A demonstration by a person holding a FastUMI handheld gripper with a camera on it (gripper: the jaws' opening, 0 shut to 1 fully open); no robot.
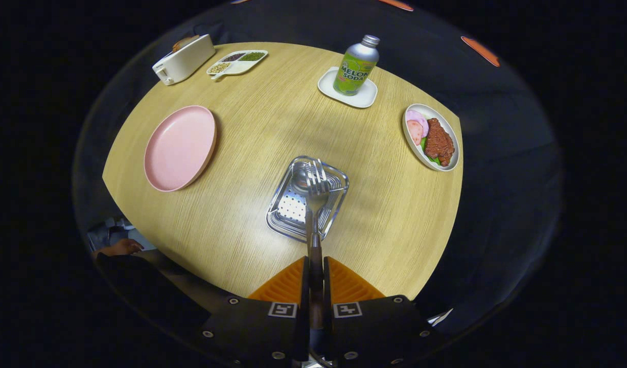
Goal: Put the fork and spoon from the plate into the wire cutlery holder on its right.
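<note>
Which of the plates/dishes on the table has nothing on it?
The round pink plate, left of the wire cutlery holder. The others carry something: the square saucer a bottle, the oval plate meat, the divided tray fillings. The gripper is shut on the fork.

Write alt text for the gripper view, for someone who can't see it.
The tool is shut on a fork, holding it by the handle with the tines over a wire cutlery holder on a wooden table. An empty pink plate lies to the holder's left; a soda bottle stands beyond.
</note>
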